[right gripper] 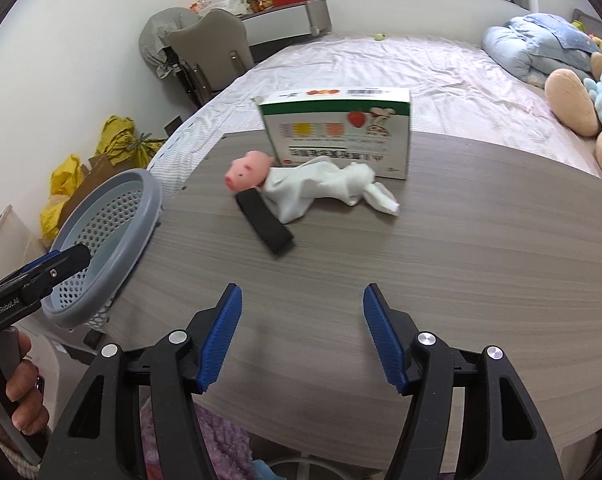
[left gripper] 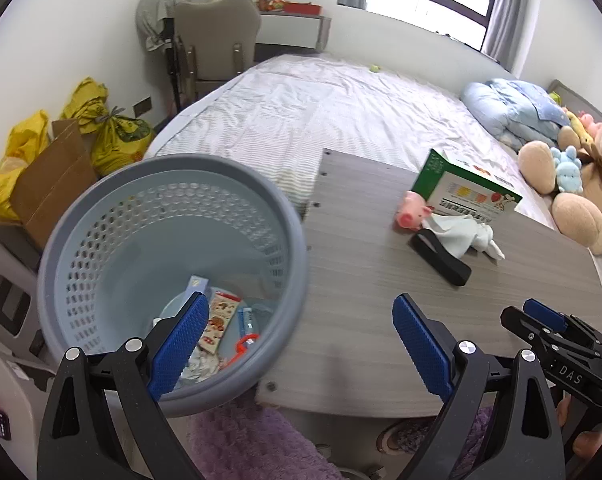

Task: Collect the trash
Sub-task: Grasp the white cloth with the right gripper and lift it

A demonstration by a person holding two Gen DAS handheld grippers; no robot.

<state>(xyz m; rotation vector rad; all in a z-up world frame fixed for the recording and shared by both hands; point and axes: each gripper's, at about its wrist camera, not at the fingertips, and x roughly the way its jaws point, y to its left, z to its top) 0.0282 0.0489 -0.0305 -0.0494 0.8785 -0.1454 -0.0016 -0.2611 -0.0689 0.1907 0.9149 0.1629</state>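
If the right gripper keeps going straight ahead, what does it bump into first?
Probably the black strap, or the white cloth just behind it. The open right gripper has only bare table before those.

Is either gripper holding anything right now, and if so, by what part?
Nothing is held. The left gripper is open over the basket rim, and the right gripper is open above the table, both with nothing between their fingers.

A grey-blue perforated wastebasket [left gripper: 173, 240] stood beside a grey wood-grain table [right gripper: 461, 260], where a pink pig toy [right gripper: 247, 171], a crumpled white tissue [right gripper: 321, 188], a black strap [right gripper: 267, 228] and a green-and-white carton [right gripper: 337, 132] lay. Both claws wore blue ridged pads [right gripper: 221, 340] on black frames. Yellow bags [left gripper: 101, 128] sat by the pale striped bed [left gripper: 301, 112].
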